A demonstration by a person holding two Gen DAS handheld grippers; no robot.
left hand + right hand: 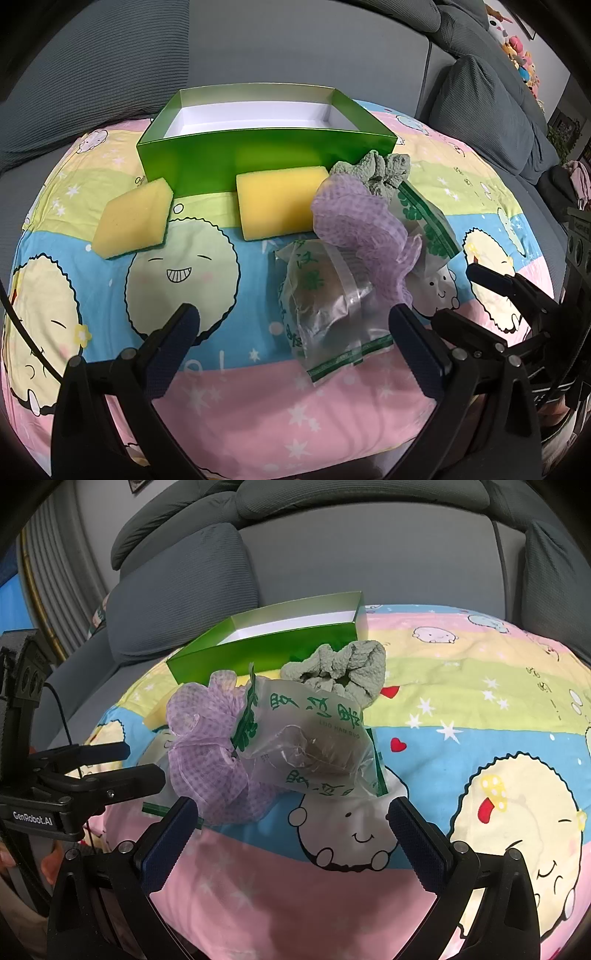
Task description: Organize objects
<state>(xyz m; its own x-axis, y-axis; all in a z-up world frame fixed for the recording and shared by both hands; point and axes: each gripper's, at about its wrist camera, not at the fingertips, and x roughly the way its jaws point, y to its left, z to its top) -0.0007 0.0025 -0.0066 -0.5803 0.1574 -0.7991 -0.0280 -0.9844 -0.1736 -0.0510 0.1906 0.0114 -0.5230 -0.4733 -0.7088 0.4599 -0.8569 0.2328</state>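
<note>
Both grippers' jaws stand apart, empty. The clear green-printed plastic packet [306,738] lies directly ahead of the right gripper [291,834], which is nearer.

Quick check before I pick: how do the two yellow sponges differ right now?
The left sponge lies apart from the green box, turned cornerwise, its green scrub layer showing along the edges. The right sponge sits squarer, right up against the box front, partly covered by the purple cloth, with no green layer visible. Both are yellow, lie flat on the quilt, outside the box.
</note>
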